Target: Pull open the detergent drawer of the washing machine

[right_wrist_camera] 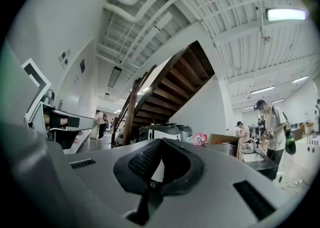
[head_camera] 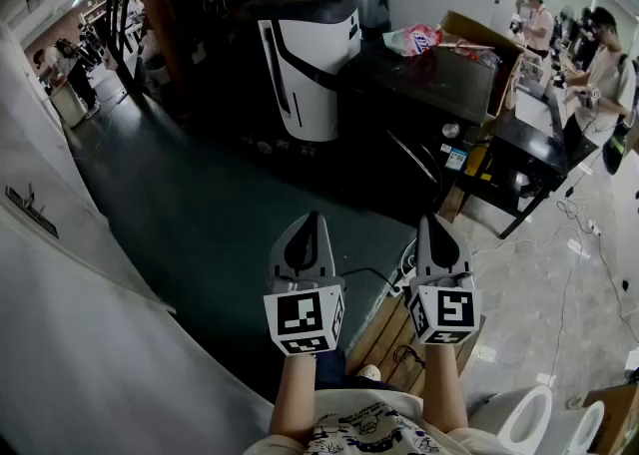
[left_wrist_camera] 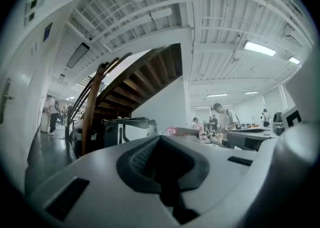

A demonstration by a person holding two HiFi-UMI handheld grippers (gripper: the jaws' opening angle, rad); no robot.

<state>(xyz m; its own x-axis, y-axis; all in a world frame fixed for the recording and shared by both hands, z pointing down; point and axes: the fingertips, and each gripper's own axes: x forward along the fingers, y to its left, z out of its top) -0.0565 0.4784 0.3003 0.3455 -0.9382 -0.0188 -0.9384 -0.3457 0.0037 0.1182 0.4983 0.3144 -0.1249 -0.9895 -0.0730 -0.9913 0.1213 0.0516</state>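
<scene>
A white appliance with black trim (head_camera: pixel 312 62), which may be the washing machine, stands far ahead across the dark floor; I cannot make out a detergent drawer on it. It shows small and distant in the left gripper view (left_wrist_camera: pixel 131 128) and the right gripper view (right_wrist_camera: pixel 169 133). My left gripper (head_camera: pixel 312 220) and right gripper (head_camera: pixel 436 222) are held side by side, level, pointing forward over the floor, well short of the appliance. In both gripper views, left (left_wrist_camera: pixel 160 140) and right (right_wrist_camera: pixel 161 143), the dark pads meet with nothing between them.
A white wall (head_camera: pixel 70 273) runs along the left. A dark table (head_camera: pixel 439 84) with a cardboard box (head_camera: pixel 479 32) and a pink bag (head_camera: pixel 414 39) stands right of the appliance. A wooden staircase (head_camera: pixel 150 4), people at the right (head_camera: pixel 599 74), a wooden pallet (head_camera: pixel 384 338) and cables lie around.
</scene>
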